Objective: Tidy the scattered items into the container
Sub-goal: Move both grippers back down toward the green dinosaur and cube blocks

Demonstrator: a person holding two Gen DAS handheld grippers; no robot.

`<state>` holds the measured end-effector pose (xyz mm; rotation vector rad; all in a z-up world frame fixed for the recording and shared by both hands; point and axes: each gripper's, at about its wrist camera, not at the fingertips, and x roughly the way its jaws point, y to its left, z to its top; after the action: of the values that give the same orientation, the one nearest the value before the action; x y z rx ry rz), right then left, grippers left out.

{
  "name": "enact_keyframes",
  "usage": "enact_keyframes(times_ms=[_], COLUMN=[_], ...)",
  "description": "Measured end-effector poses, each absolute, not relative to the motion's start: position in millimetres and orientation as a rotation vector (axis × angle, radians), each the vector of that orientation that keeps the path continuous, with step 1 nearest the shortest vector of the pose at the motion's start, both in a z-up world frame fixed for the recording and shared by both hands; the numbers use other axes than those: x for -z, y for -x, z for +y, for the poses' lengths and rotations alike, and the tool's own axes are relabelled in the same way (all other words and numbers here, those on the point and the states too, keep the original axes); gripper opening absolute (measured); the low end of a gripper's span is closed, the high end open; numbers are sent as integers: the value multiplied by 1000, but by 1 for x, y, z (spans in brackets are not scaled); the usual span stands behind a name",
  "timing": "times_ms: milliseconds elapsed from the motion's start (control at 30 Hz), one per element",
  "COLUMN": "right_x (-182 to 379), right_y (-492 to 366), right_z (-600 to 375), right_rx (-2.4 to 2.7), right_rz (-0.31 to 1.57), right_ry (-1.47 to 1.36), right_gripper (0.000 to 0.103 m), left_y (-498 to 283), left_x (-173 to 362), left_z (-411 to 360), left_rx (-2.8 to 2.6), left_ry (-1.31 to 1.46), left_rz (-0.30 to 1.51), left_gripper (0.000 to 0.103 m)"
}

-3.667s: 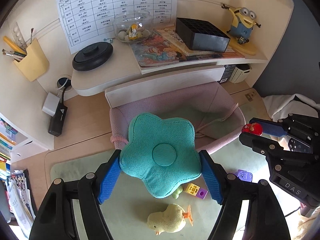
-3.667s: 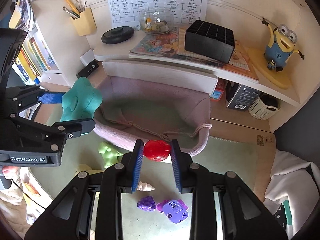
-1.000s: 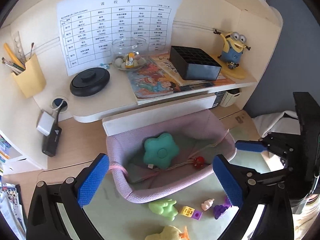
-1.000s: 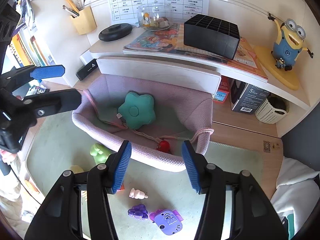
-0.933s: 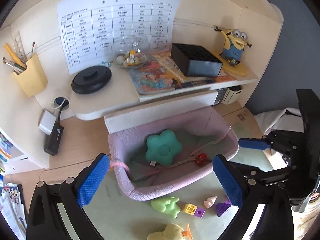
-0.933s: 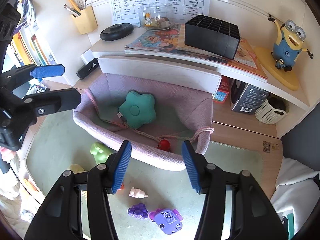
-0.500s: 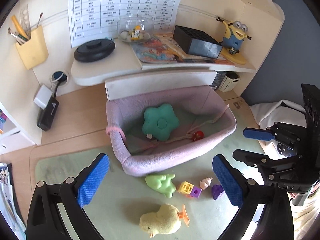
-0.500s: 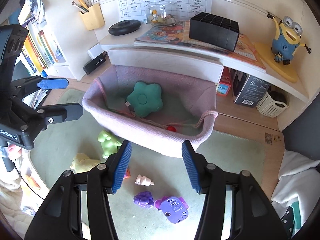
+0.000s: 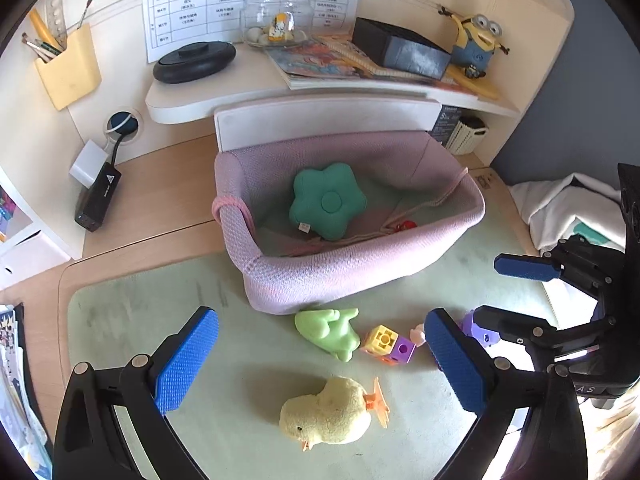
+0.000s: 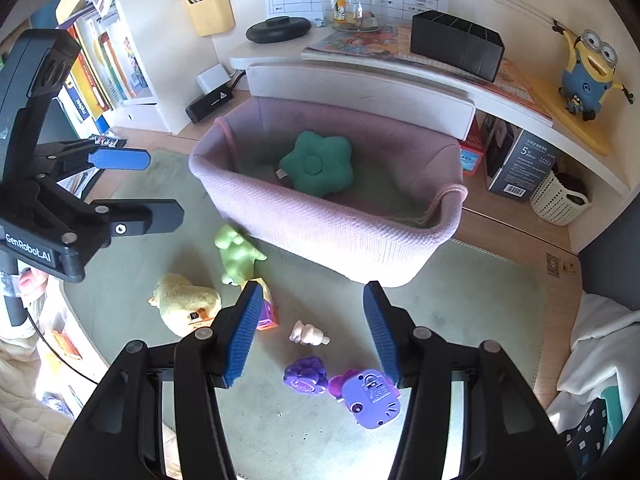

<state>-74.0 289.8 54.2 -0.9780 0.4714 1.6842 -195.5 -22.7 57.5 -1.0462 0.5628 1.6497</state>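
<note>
A pink knitted basket (image 9: pixel 360 268) (image 10: pixel 332 228) stands on the green mat and holds a teal flower cushion (image 9: pixel 326 200) (image 10: pixel 316 164) and a small red toy (image 9: pixel 407 225). In front of it lie a light green toy (image 9: pixel 330 330) (image 10: pixel 236 256), a yellow plush chick (image 9: pixel 326 410) (image 10: pixel 182 300), joined yellow and purple blocks (image 9: pixel 390 344), a small pink-white figure (image 10: pixel 308 335), a purple grape toy (image 10: pixel 306 376) and a purple cat-face toy (image 10: pixel 370 398). My left gripper (image 9: pixel 320 360) is open above the chick and green toy. My right gripper (image 10: pixel 312 328) is open above the pink-white figure.
Behind the basket a white shelf (image 9: pixel 280 96) carries books, a black box (image 9: pixel 400 54), a glass bowl and a yellow cartoon figure (image 9: pixel 474 46). A black power adapter (image 9: pixel 98 196) lies on the wooden desk at left. White cloth (image 10: pixel 600 344) lies at right. Books (image 10: pixel 100 68) stand at left.
Both grippers have dropped lower and drawn back from the basket, so the scattered toys on the mat now lie between and under their fingers. Both stay open and empty.
</note>
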Motion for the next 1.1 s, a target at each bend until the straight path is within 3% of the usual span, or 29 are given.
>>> enact_keyframes(times_ms=[667, 1100], right_x=[-10, 13], right_y=[95, 98], right_z=[283, 288], right_rx=[-1735, -1762], right_rz=[469, 499], right_ry=[1067, 1065], right_gripper=[44, 40], left_y=[189, 193], left_x=[-16, 6], left_z=[-16, -5], left_rx=[-1593, -1530], left_ry=[1129, 1225], left_rz=[599, 574], left_gripper=[99, 76])
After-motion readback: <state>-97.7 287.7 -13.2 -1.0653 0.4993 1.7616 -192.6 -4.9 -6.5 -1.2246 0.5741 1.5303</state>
